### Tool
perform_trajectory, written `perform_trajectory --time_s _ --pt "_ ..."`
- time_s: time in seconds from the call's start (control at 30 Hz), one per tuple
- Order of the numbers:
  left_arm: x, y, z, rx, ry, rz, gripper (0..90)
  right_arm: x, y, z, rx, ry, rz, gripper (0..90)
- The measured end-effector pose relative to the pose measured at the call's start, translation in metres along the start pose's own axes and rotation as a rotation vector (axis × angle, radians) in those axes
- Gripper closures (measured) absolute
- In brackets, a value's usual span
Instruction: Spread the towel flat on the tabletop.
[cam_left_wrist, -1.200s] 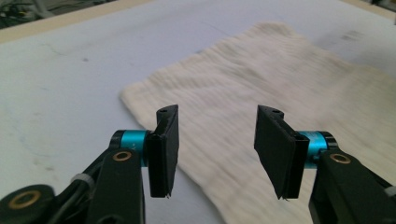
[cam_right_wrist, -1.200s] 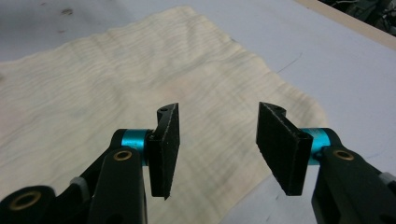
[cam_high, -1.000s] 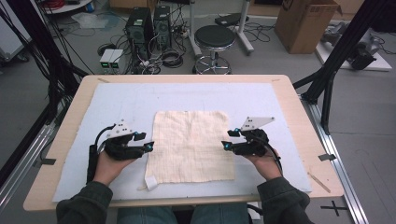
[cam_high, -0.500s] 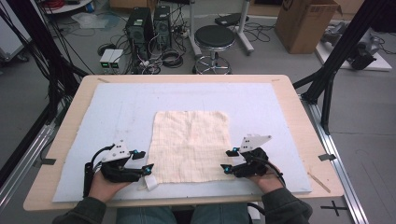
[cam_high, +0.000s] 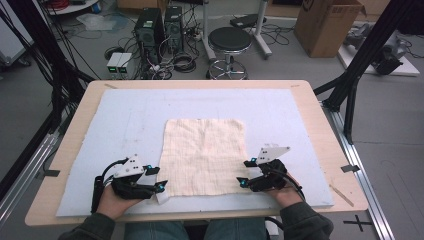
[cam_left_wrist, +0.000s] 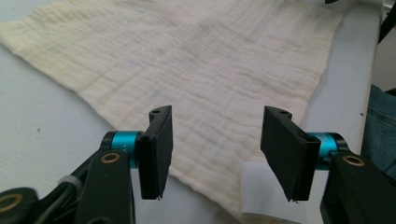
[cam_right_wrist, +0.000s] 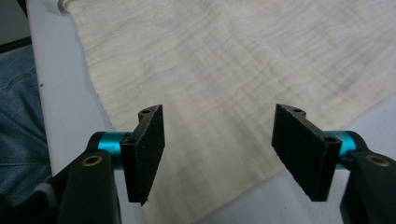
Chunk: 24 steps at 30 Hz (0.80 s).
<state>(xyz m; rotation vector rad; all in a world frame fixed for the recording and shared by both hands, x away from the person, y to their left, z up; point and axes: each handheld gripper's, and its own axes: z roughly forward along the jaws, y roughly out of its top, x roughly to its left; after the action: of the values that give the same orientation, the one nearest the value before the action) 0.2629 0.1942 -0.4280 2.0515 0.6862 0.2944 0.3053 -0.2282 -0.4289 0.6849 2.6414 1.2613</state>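
Both hands have drawn back toward the person, from the cloth's sides to its near corners. The left gripper and right gripper each sit with jaws spread wide and empty, straddling a corner of the cream muslin cloth, which lies flat mid-table; a corner pinch looks likely next. Underneath is a pale blue mat on a wooden table. Beyond stand a stool, computer towers and a cardboard box.
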Motion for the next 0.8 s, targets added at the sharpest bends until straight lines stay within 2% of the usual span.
perform_trajectory --time_s 0.2,0.43,0.53,0.6,0.73,0.8 --pt "0.003 -0.001 0.005 0.032 0.013 0.000 48.0 -0.001 -0.001 0.006 0.048 0.018 -0.023 42.3" --pt "0.005 -0.002 0.012 0.093 -0.031 0.012 54.1 -0.001 -0.002 0.010 0.085 0.037 -0.034 47.0" --pt "0.006 -0.005 0.017 0.130 -0.061 0.002 50.4 0.000 -0.003 0.011 0.107 0.041 -0.031 48.4" --pt "0.006 -0.006 0.017 0.122 -0.063 0.006 51.0 -0.001 -0.002 0.012 0.109 0.035 -0.033 49.2" --pt "0.006 -0.007 0.017 0.122 -0.045 0.020 56.0 0.001 -0.002 0.012 0.118 0.014 -0.063 51.1" --pt "0.003 -0.007 0.017 0.126 -0.014 0.045 59.0 0.002 -0.001 0.013 0.124 0.010 -0.063 52.5"
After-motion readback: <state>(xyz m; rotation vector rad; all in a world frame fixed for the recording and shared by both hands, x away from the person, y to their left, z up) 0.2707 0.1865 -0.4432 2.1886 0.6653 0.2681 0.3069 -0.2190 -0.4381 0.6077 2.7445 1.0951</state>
